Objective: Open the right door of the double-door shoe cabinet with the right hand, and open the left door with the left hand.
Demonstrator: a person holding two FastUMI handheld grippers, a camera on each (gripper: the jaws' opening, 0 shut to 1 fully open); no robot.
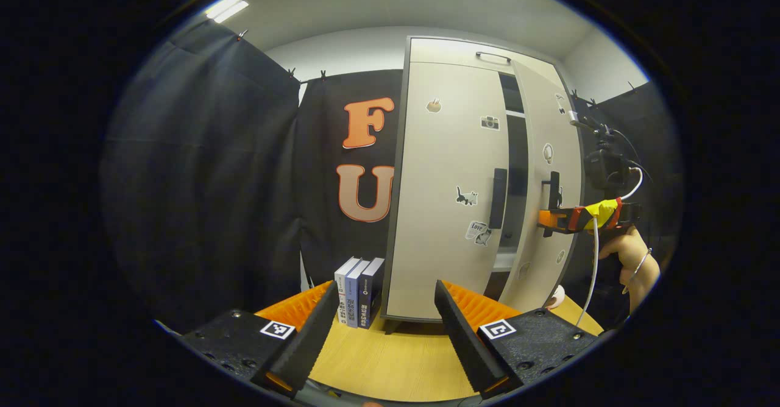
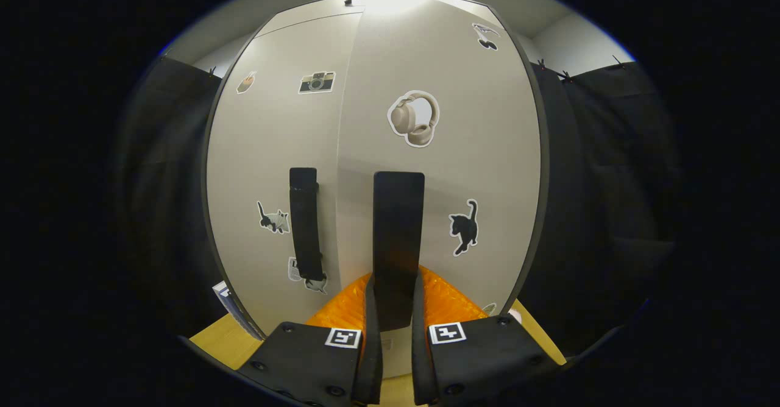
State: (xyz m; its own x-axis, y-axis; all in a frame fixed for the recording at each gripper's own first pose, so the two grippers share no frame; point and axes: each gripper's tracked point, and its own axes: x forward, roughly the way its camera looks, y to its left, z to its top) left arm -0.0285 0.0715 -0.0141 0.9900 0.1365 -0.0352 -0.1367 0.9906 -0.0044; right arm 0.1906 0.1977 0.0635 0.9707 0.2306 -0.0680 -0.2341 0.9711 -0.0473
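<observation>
Here the right gripper (image 2: 395, 334) fingers clamp the right door handle (image 2: 398, 236).

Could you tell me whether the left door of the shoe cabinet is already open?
No, the left door sits flush and closed, while the right door stands ajar.

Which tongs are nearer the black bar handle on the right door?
Right. The right tongs clamp that black bar handle; the left tongs hang back over the wooden table.
</observation>
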